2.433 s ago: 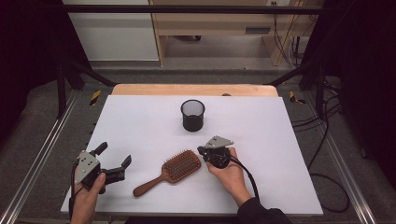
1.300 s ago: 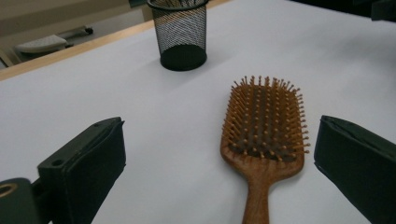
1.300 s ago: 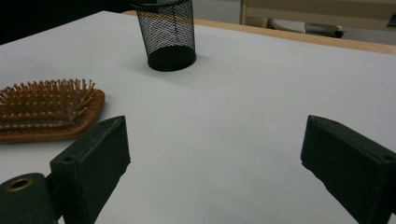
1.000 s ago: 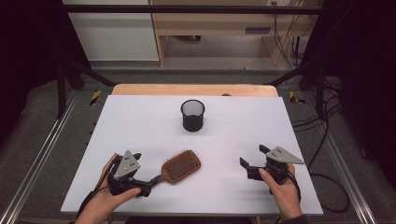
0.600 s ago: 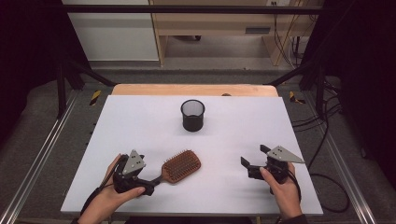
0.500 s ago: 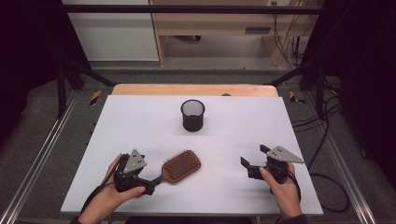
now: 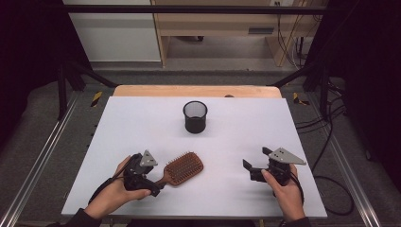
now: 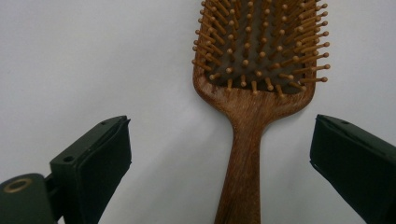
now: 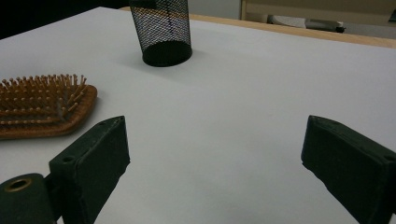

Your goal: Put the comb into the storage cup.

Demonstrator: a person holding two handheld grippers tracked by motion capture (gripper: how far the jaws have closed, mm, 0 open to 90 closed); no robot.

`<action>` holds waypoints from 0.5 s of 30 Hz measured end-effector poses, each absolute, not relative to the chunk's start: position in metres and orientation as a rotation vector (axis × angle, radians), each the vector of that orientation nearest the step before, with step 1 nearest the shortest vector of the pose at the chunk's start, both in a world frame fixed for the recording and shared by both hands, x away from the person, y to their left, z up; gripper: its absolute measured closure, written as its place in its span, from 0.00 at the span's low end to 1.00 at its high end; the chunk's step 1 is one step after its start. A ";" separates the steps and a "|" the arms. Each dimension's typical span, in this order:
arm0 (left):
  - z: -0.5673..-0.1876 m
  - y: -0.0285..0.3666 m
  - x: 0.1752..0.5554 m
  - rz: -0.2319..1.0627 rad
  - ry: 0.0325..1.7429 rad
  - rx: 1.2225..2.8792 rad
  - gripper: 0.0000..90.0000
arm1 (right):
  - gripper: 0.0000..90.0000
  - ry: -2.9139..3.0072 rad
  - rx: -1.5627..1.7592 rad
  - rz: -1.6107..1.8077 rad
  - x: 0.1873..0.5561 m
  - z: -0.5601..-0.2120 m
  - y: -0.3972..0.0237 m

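Between the left tool's (image 8: 219,163) spread jaws lies the hairbrush (image 8: 254,93) handle.

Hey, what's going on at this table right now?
A person holds a gripper in each hand at a white table. The left gripper is open, its jaws on either side of the handle of a wooden hairbrush that lies bristles up, not yet closed on it. The right gripper is open over bare table, holding nothing. A black mesh cup stands upright farther back.
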State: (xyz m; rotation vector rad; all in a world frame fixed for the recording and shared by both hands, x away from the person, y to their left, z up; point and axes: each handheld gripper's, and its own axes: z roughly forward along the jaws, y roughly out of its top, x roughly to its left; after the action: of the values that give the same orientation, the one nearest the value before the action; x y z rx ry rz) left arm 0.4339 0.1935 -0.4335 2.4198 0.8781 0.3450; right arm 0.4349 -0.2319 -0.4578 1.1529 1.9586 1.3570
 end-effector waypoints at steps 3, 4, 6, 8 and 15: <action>-0.435 0.192 0.436 0.329 0.870 2.434 0.07 | 0.09 1.965 1.150 1.357 0.435 -0.458 -0.232; -0.435 0.191 0.437 0.324 0.868 2.442 0.07 | 0.09 1.965 1.150 1.357 0.435 -0.458 -0.232; -0.437 0.190 0.438 0.309 0.859 2.454 0.07 | 0.09 1.967 1.148 1.355 0.435 -0.458 -0.231; -0.439 0.189 0.438 0.291 0.855 2.472 0.07 | 0.09 1.970 1.148 1.354 0.435 -0.458 -0.231; -0.442 0.187 0.439 0.237 0.823 2.519 0.23 | 0.09 1.980 1.147 1.351 0.435 -0.458 -0.230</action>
State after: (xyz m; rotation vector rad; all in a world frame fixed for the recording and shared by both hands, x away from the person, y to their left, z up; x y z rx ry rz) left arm 0.4394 0.1871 -0.4420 2.5194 0.8234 0.2370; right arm 0.4350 -0.2305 -0.4584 1.1472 1.9795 1.3511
